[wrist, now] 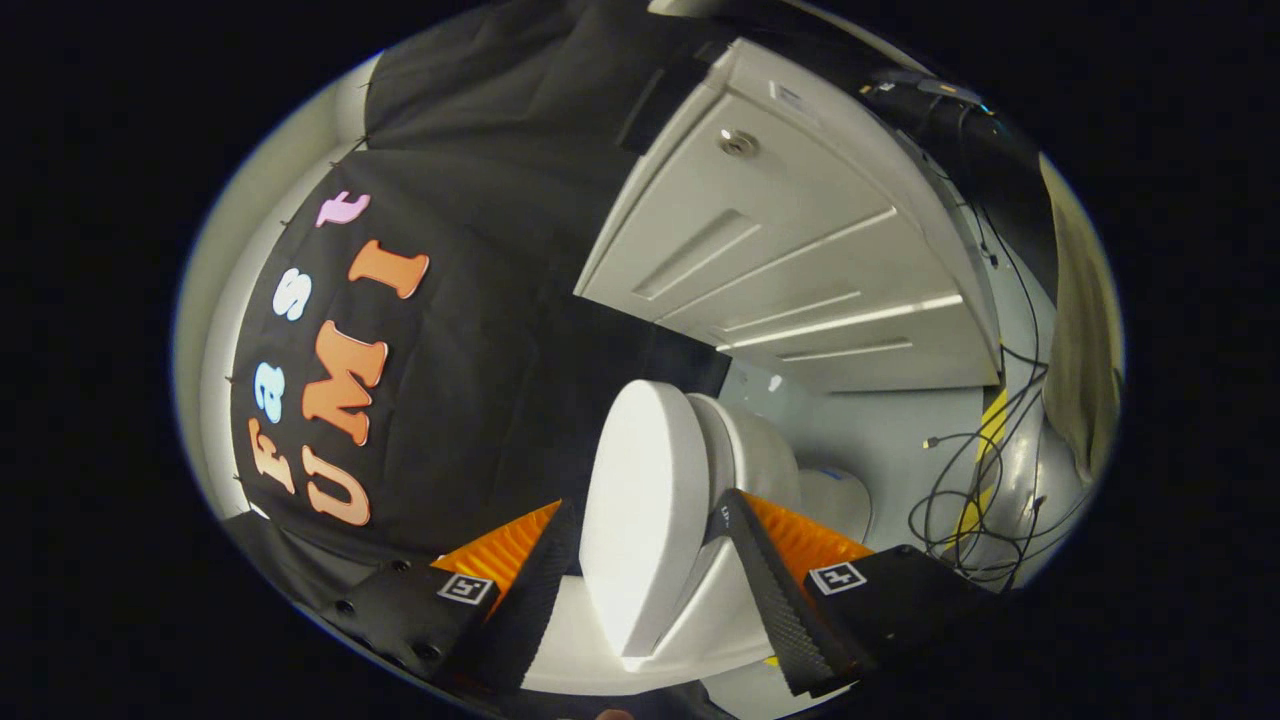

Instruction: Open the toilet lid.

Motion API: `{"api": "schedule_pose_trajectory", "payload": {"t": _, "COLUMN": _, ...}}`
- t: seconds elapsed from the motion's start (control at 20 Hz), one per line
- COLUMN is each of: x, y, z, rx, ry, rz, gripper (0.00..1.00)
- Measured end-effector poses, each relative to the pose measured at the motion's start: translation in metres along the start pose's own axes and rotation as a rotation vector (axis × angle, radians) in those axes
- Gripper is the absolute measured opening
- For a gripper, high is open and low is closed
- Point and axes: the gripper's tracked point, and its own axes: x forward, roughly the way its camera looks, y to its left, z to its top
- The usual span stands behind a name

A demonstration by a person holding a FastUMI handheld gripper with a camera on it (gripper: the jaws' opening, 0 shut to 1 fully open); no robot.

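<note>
The white toilet lid (640, 510) stands between my fingers, its broad top face turned toward the left finger. My gripper (650, 530) straddles the lid's near edge. The left finger (545, 590) lies against the top face and the right finger (765, 590) sits against the underside of its rim, so the gripper is shut on the lid. The lid is tilted a little away from the seat rim (700, 625), with a narrow wedge of shadow between them. The white bowl (750, 450) bulges out just beyond the right fingertip.
A white panelled door (790, 270) with a round lock stands beyond the toilet. Black cables (960, 500) and a yellow-black strip lie on the grey floor (870, 430) beside the toilet base. Black cloth hangs close behind the lid.
</note>
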Motion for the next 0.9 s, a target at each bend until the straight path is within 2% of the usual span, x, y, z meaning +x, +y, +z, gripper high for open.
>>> {"api": "schedule_pose_trajectory", "payload": {"t": 0.25, "x": 0.04, "y": -0.042, "z": -0.023, "rx": 0.094, "ry": 0.103, "rz": -0.038, "gripper": 0.94}}
{"api": "schedule_pose_trajectory", "payload": {"t": 0.4, "x": 0.059, "y": -0.049, "z": -0.025, "rx": 0.152, "ry": 0.12, "rz": -0.019, "gripper": 0.9}}
{"api": "schedule_pose_trajectory", "payload": {"t": 0.45, "x": 0.065, "y": -0.051, "z": -0.027, "rx": 0.159, "ry": 0.126, "rz": -0.018, "gripper": 0.83}}
{"api": "schedule_pose_trajectory", "payload": {"t": 0.5, "x": 0.07, "y": -0.051, "z": -0.027, "rx": 0.163, "ry": 0.131, "rz": -0.012, "gripper": 0.83}}
{"api": "schedule_pose_trajectory", "payload": {"t": 0.6, "x": 0.083, "y": -0.051, "z": -0.03, "rx": 0.172, "ry": 0.15, "rz": -0.007, "gripper": 0.72}}
{"api": "schedule_pose_trajectory", "payload": {"t": 0.7, "x": 0.092, "y": -0.051, "z": -0.033, "rx": 0.175, "ry": 0.162, "rz": -0.001, "gripper": 0.55}}
{"api": "schedule_pose_trajectory", "payload": {"t": 0.8, "x": 0.102, "y": -0.052, "z": -0.032, "rx": 0.183, "ry": 0.168, "rz": 0.011, "gripper": 0.54}}
{"api": "schedule_pose_trajectory", "payload": {"t": 0.9, "x": 0.106, "y": -0.06, "z": -0.026, "rx": 0.192, "ry": 0.152, "rz": -0.003, "gripper": 0.43}}
